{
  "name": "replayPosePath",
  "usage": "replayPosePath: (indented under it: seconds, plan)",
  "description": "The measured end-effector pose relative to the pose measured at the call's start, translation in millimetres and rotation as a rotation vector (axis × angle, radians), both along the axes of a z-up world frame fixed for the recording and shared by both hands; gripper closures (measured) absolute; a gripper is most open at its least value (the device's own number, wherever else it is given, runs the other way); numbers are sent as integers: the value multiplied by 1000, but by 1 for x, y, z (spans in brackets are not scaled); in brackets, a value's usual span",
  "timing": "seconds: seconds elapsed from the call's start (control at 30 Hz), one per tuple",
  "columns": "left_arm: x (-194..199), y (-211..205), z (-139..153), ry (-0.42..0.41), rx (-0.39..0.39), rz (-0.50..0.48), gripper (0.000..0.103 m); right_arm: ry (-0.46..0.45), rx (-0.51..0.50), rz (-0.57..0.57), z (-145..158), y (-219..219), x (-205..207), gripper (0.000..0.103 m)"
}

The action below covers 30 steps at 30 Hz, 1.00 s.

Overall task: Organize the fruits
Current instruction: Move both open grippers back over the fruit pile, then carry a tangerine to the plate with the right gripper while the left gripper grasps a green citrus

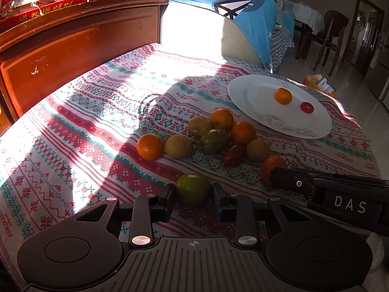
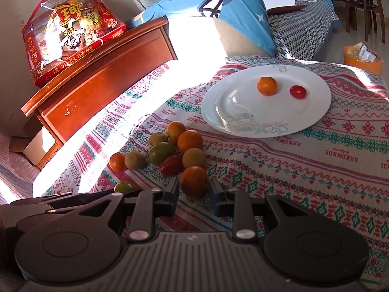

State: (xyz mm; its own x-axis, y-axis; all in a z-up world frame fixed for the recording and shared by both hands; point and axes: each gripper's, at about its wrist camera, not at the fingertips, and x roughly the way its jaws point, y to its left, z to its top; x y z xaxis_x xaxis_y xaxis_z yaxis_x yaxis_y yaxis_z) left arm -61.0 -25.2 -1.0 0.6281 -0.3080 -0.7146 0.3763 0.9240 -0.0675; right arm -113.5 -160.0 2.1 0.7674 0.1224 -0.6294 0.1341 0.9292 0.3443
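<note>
Plate [image 2: 243,119] sits far right, holding one orange and one tomato. Both grippers, left gripper [image 1: 193,196] around green citrus [image 1: 193,188], right gripper [image 2: 194,191] around orange [image 2: 194,181], look unclosed; squeezing off-centre could roll fruit away.

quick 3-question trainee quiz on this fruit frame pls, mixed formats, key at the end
1. True or false: the white plate already holds three fruits.
2. Multiple choice: which fruit sits between the fingers of the left tool? A) green citrus B) red tomato C) orange
3. Short answer: which fruit sits between the fingers of the right tool?

Key:
1. False. It holds two: a small orange and a red tomato.
2. A, the green citrus.
3. The nearest orange, at the front of the pile on the patterned cloth.
</note>
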Motion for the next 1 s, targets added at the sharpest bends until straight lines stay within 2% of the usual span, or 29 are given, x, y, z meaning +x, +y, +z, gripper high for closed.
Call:
replayPosePath:
  seconds: [0.2,0.43,0.8,1.0]
  plan:
    - [1,1,1,1,-5,7,74,15,-14,-2,-8,2,9,76]
    - [5,-1,10,-13,-33,22,74,3,-1,-6,1,-2,5,78]
    - [39,-25,54,-85,-142,-34,74,-106,16,-116,54,-50,15,78]
    - [59,-51,56,-99,-142,-79,74,-85,72,-234,37,-72,18,78]
